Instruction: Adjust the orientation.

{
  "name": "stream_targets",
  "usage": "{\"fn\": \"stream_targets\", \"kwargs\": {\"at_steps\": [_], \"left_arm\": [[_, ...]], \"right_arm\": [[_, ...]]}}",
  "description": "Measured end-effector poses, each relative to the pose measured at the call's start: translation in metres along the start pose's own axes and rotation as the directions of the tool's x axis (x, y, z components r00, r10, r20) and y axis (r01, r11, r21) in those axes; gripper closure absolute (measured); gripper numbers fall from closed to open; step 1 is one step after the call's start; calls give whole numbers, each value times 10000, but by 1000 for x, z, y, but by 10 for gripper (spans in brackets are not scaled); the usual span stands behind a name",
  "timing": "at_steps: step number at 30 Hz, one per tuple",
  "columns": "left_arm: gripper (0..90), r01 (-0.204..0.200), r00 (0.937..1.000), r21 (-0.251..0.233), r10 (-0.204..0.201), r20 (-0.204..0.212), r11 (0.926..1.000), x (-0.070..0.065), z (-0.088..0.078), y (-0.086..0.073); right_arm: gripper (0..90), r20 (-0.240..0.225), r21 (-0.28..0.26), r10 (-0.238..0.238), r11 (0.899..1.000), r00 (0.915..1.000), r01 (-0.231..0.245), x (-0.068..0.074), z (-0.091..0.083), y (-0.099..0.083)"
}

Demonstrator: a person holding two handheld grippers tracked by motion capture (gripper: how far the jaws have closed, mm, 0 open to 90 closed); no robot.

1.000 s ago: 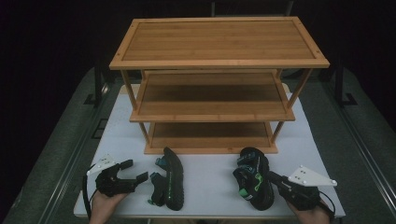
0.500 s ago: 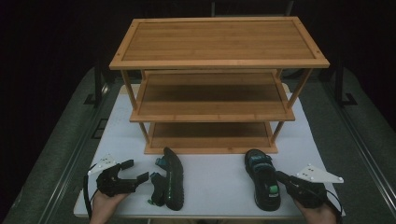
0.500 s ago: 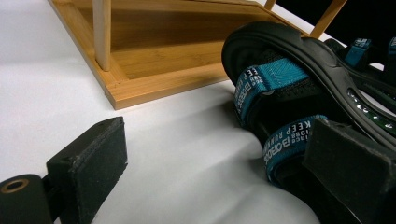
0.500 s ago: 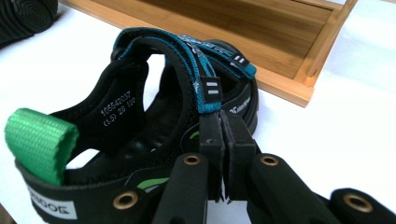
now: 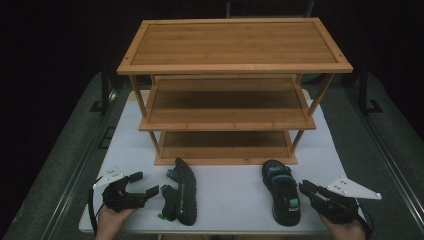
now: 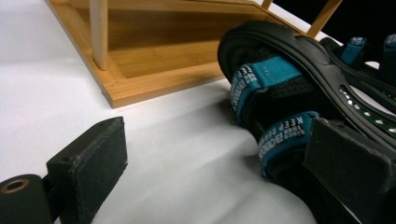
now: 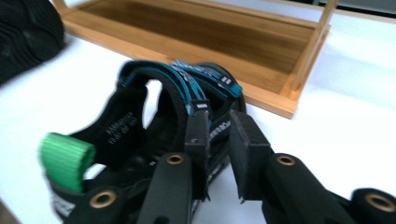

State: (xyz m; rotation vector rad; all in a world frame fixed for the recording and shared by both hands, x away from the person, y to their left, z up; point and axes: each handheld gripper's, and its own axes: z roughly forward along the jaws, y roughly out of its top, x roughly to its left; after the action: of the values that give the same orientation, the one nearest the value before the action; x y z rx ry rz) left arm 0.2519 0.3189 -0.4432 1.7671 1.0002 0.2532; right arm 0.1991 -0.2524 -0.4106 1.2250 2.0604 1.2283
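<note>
Right sandal point(image 5: 282, 192): I see it sole-down near the worktop's near right corner, toe toward the rack, green heel tab toward me. In the right gripper view its near edge is blurred and partly cut off at the bottom.
Right claw point(image 5: 306, 188): its jaws have just been opening. They stand a little apart, right beside the sandal's heel side, and the right gripper view shows a narrow gap between the pads with no strap pinched, so I read it as released.
Left sandal point(image 5: 181, 197): tipped on its side near the near edge, left of centre, sole facing right. In the left gripper view its teal straps show, but the heel end is hidden behind the right-hand jaw.
Left claw point(image 5: 147, 183): spread wide, just left of that sandal, gripping nothing. One pad sits close against the straps; I cannot tell whether it touches.
Rack point(image 5: 227, 152): three bamboo shelves at the middle of the worktop; the tiers I can see hold nothing. The back of the lower tiers is shadowed.
Worktop point(image 5: 230, 185): a bare white strip runs between the two sandals and in front of the bottom shelf.
Edges: both hands cross the near edge and are cut off by the frame.
</note>
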Motion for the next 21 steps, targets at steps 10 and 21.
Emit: {"fn": "stream_targets", "kwargs": {"at_steps": [10, 21], "left_arm": [[55, -359, 9993, 276, 358, 48, 9990, -5, 1, 0], [142, -805, 9956, 745, 765, 541, 9940, -8, 1, -2]], "right_arm": [[686, -452, -256, 78, 9996, 9989, -90, 4, 0, 2], [640, -416, -180, -480, 9987, 9980, 473, 17, 9, 3]]}}
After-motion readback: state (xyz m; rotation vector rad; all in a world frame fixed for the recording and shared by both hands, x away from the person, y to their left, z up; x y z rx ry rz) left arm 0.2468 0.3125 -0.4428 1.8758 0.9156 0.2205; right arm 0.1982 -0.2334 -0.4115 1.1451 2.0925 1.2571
